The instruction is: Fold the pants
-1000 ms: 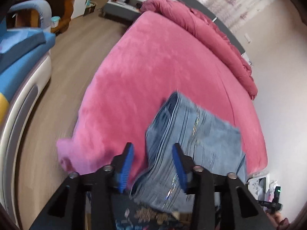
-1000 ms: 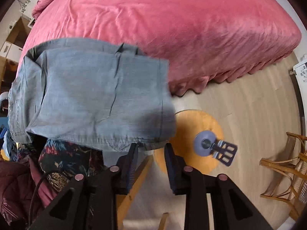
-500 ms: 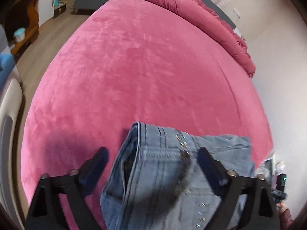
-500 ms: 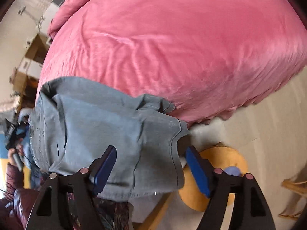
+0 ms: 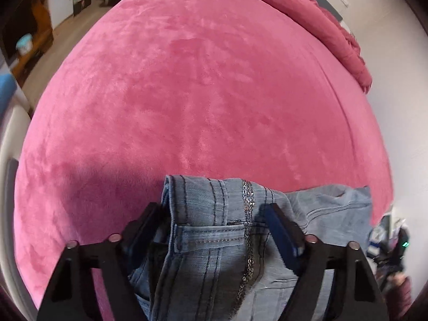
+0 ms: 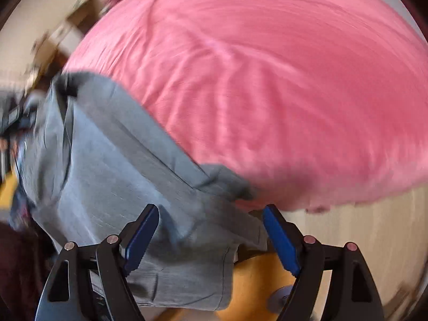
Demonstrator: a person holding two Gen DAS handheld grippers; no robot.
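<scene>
Left wrist view: pink bed [image 5: 208,101] fills the frame, wood floor [image 5: 67,34] at 10 o'clock, folded jeans [image 5: 214,240] at 6 o'clock between the spread, just-narrowing left gripper [image 5: 214,230]; right wrist view: blurred bed [image 6: 267,80], jeans [image 6: 120,187] at 8 o'clock on its edge, right gripper [image 6: 211,230] spread, just widening, over the hem, orange stool [image 6: 254,286] at 6 o'clock.

Ahead of you the broad pink plush bed cover [image 5: 203,85] lies bare and open to pass over. The folded light-blue denim pants [image 5: 214,240] crowd its near edge, and a rumpled pink duvet [image 5: 334,26] banks the far side.
</scene>
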